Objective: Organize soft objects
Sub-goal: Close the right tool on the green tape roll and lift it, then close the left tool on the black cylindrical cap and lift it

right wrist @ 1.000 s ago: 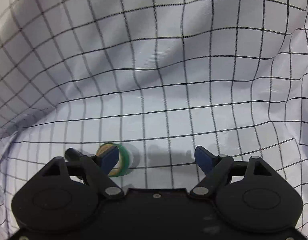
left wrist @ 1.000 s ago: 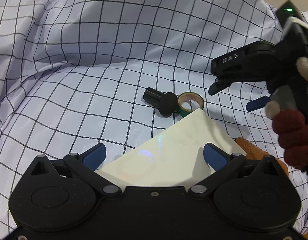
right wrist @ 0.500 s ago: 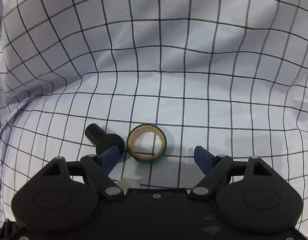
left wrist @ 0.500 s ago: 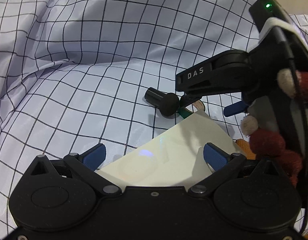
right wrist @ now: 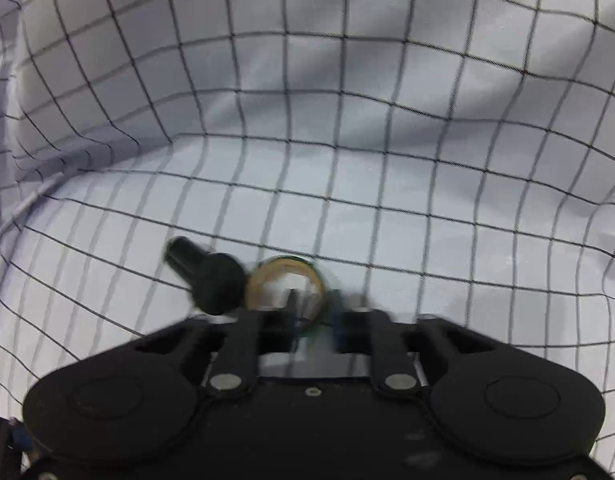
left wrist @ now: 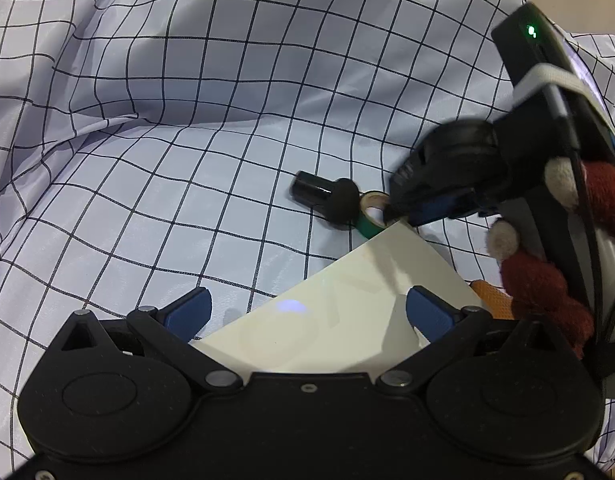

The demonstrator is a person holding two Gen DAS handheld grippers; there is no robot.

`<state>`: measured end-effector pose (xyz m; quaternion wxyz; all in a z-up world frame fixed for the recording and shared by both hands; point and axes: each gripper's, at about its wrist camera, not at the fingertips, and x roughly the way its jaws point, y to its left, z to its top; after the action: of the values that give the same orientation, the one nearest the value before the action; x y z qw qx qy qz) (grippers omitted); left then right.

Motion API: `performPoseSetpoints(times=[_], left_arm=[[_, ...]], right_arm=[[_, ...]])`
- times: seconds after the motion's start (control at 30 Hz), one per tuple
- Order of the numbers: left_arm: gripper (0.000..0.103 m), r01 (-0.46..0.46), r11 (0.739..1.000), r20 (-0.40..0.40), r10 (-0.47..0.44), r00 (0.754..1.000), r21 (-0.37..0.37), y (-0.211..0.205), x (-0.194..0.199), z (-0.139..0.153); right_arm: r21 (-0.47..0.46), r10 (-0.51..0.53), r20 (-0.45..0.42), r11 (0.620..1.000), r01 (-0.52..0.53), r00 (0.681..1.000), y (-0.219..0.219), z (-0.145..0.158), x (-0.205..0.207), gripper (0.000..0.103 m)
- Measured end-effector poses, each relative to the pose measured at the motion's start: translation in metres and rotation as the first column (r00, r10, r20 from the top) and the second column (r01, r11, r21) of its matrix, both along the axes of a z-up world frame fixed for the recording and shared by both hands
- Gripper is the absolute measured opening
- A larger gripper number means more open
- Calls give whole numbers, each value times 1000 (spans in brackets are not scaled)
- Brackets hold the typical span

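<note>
A green tape roll [right wrist: 285, 286] with a tan core lies on the checked cloth, touching a black foam-tipped cylinder [right wrist: 205, 276] on its left. My right gripper [right wrist: 303, 312] has its fingers drawn close together on the roll's near rim; the view is blurred. In the left wrist view the same roll [left wrist: 371, 216] sits under the right gripper [left wrist: 391, 214], beside the black cylinder [left wrist: 327, 196]. My left gripper [left wrist: 307, 306] is open and empty above a cream card [left wrist: 339, 316].
White cloth with a black grid [left wrist: 187, 160] covers the whole surface and rises in folds at the back and left. An orange textured item [left wrist: 491, 300] peeks out right of the card. A red-gloved hand [left wrist: 547, 288] holds the right gripper.
The right gripper moved down and forward onto the tape roll and its fingers closed from wide open. The left gripper stayed put and open.
</note>
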<state>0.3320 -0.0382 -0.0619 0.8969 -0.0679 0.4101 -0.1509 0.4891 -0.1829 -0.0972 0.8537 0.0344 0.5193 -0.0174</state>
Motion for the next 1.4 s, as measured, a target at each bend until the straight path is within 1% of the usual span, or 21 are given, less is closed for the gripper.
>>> performPoseSetpoints(times=[0.2, 0.23, 0.27, 0.33, 0.4, 0.43, 0.5, 0.57, 0.7, 0.8, 0.83, 0.87, 0.93, 1.03, 1.1, 1.17, 1.3, 1.4], left_arm=[[101, 1, 1000, -4, -1, 1000, -1, 0, 1, 0], [101, 1, 1000, -6, -1, 1000, -1, 0, 1, 1], [101, 0, 1000, -7, 0, 1000, -2, 0, 1, 1], [101, 0, 1000, -6, 0, 1000, -1, 0, 1, 0], [101, 0, 1000, -7, 0, 1000, -2, 0, 1, 0], [101, -1, 1000, -6, 1, 1000, -1, 0, 0, 0], [101, -1, 1000, -5, 1, 1000, -2, 0, 0, 0], [101, -1, 1000, -5, 1, 1000, -2, 0, 0, 0], [101, 0, 1000, -5, 0, 1000, -3, 0, 0, 0], [101, 3, 1000, -9, -3, 1000, -8, 2, 1, 0], [101, 3, 1000, -9, -4, 1000, -7, 2, 1, 0], [101, 3, 1000, -11, -4, 1000, -7, 2, 2, 0], [101, 8, 1000, -12, -8, 1000, -5, 1, 2, 1], [99, 18, 1000, -14, -18, 1000, 8, -2, 5, 4], [99, 28, 999, 4, -28, 1000, 25, -4, 6, 11], [99, 39, 998, 33, -40, 999, 39, -6, 9, 22], [99, 37, 997, 69, -41, 997, 62, -12, 28, 44], [99, 55, 992, 68, -63, 996, 114, -22, 47, 49]], right_arm=[[24, -65, 26, 998, 64, 998, -25, 7, -14, 18], [34, -60, 35, 998, 59, 998, -26, 10, -15, 31], [47, -57, 40, 997, 55, 998, -28, 13, -16, 45], [63, -58, 56, 997, 54, 997, -28, 20, -19, 52], [59, -49, 58, 997, 45, 997, -24, 26, -17, 55], [53, -38, 50, 998, 36, 998, -22, 26, -14, 58], [33, -19, 33, 999, 18, 999, -14, 22, -7, 60], [17, 5, 15, 1000, -5, 1000, -7, 18, -5, 66], [-8, 24, -17, 1000, -25, 1000, -3, 7, -3, 67], [-15, 23, -34, 1000, -23, 999, -4, -4, 4, 61], [3, 27, -29, 1000, -27, 999, -5, -5, 5, 51], [20, 33, -18, 999, -33, 999, -7, -4, 4, 47], [38, 29, -15, 999, -29, 999, -12, 1, 1, 47], [38, -5, 11, 999, 4, 1000, -27, 7, -9, 47], [52, -35, 39, 998, 33, 999, -38, 14, -19, 47], [84, -68, 74, 995, 62, 995, -52, 24, -32, 48], [115, -129, 142, 987, 113, 981, -75, 41, -63, 48], [142, -164, 173, 980, 140, 971, -92, 50, -90, 48]])
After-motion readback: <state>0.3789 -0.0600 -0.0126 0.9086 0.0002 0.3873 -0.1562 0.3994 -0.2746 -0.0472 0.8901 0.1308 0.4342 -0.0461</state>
